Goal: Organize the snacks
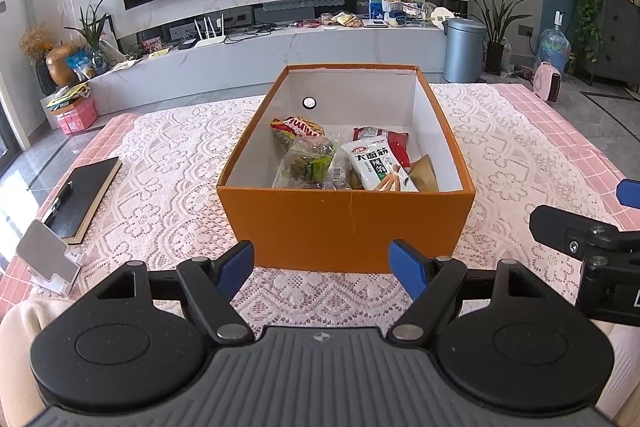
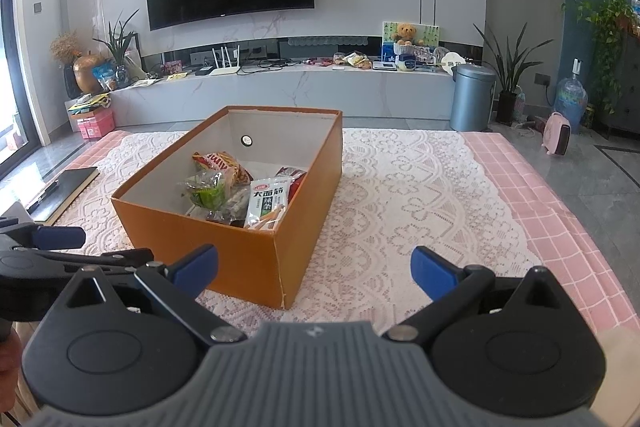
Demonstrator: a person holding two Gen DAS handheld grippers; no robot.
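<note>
Snack packets piled inside orange box on lace-covered table, left gripper and right gripper held wide apart, nothing gripped, both near box front.

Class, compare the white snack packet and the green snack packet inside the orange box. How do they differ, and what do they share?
The white snack packet is opaque with large dark printed characters; the green snack packet is see-through and crinkled. The white packet lies toward the right of the orange box, the green packet toward the left. The white packet looks longer and flatter, the green packet bunched. Both lie loose in the box, and neither is held.
</note>
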